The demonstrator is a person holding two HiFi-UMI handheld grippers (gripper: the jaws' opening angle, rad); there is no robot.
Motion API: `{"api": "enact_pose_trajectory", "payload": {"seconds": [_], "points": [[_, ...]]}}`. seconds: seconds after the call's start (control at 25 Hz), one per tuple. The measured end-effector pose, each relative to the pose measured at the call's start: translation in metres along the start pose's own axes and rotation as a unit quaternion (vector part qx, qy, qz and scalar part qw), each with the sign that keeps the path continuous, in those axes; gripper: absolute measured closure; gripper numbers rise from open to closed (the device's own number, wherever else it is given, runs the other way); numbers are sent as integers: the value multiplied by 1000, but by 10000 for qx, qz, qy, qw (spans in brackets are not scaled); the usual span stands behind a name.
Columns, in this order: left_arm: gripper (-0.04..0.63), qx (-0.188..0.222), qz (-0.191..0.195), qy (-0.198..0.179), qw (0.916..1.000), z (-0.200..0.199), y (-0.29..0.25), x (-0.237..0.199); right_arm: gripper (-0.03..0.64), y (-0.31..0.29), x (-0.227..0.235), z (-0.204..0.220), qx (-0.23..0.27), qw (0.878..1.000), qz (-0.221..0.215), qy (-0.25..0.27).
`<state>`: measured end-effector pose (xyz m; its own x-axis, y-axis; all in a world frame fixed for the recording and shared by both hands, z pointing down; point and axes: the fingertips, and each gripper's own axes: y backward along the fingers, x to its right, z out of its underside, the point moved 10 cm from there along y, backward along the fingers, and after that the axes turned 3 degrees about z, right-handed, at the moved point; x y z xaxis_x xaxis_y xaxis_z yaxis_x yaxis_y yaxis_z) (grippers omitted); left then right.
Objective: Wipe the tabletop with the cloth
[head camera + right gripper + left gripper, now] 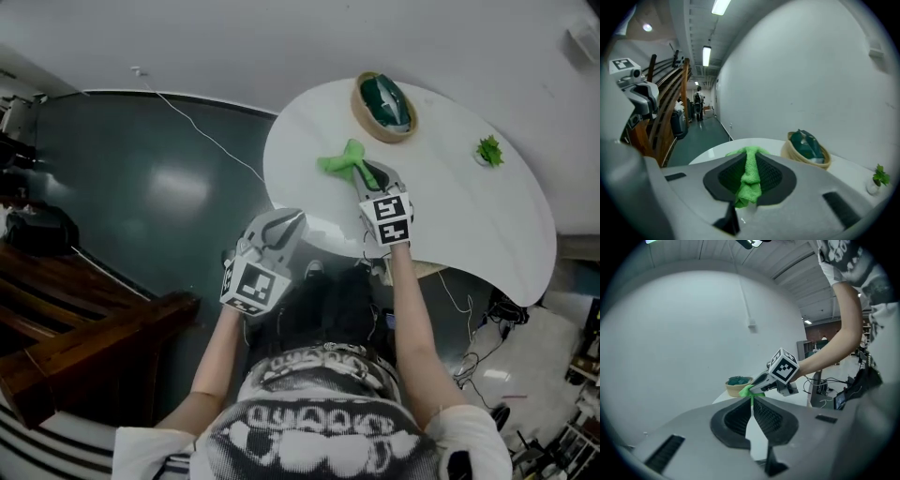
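Note:
A bright green cloth (343,161) lies bunched on the round white table (469,216), near its left side. My right gripper (368,176) is shut on the cloth's near end; in the right gripper view a fold of the cloth (750,174) is pinched between the jaws. The left gripper view shows the same cloth (746,391) trailing from the right gripper (759,384). My left gripper (296,219) hovers at the table's near-left edge, jaws shut with nothing between them (751,405).
A tan basket with dark green contents (384,105) stands at the table's far side, close behind the cloth. A small green plant (488,150) sits far right. A white wall runs behind the table. Wooden stair rails (84,328) and floor cables (202,131) lie left.

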<state>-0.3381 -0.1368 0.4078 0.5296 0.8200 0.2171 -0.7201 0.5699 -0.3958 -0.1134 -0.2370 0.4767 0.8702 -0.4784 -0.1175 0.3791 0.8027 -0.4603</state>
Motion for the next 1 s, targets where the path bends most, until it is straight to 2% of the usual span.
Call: {"api": "enact_pose_trajectory", "payload": {"seconds": [0.24, 0.52, 0.76, 1.0], "points": [[578, -70, -318, 288, 9991, 22, 26, -13, 565, -44, -60, -18, -62, 9976, -640, 254], [578, -65, -401, 440, 9982, 30, 35, -17, 565, -70, -99, -10, -325, 9923, -1112, 440], [578, -23, -300, 455, 9985, 29, 32, -18, 565, -70, -97, 5, -562, 9912, -1110, 458], [578, 54, -57, 362, 9993, 15, 9, -8, 565, -51, -69, 22, -689, 9929, -887, 397]]}}
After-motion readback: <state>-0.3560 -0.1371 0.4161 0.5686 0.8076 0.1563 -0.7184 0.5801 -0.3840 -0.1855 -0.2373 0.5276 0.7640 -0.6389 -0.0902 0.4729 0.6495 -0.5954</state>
